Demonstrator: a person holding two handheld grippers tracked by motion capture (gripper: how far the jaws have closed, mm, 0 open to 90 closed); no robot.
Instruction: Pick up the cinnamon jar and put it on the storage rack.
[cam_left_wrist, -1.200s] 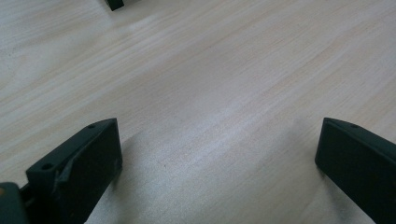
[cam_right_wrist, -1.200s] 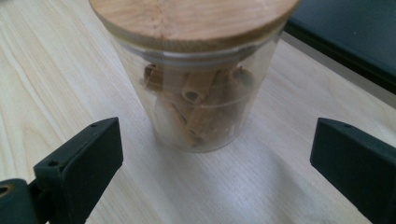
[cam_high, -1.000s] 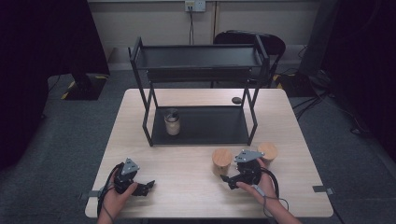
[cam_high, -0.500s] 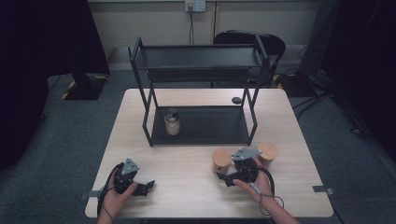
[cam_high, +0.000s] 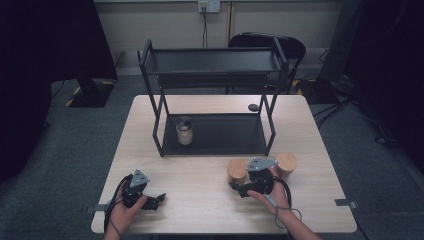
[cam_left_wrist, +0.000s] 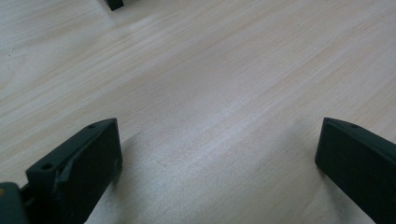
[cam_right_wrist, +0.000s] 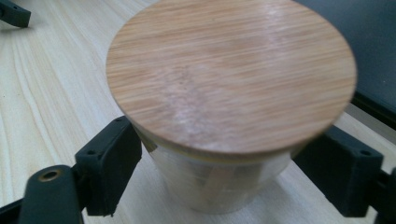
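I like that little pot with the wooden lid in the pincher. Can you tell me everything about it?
The jar is small and see-through, like glass, with a round, flat, bamboo-looking lid. It stands upright on the pale wooden table, in front of the black rack, beside a second lidded jar. The right gripper has just been closing; its pads hug the jar's sides.

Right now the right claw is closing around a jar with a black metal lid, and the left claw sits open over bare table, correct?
Not quite: the lid is light wood, not black metal, as the right gripper view shows. The rest holds: the right claw has just been closing with the jar between its jaws, and the left claw sits open over bare table.
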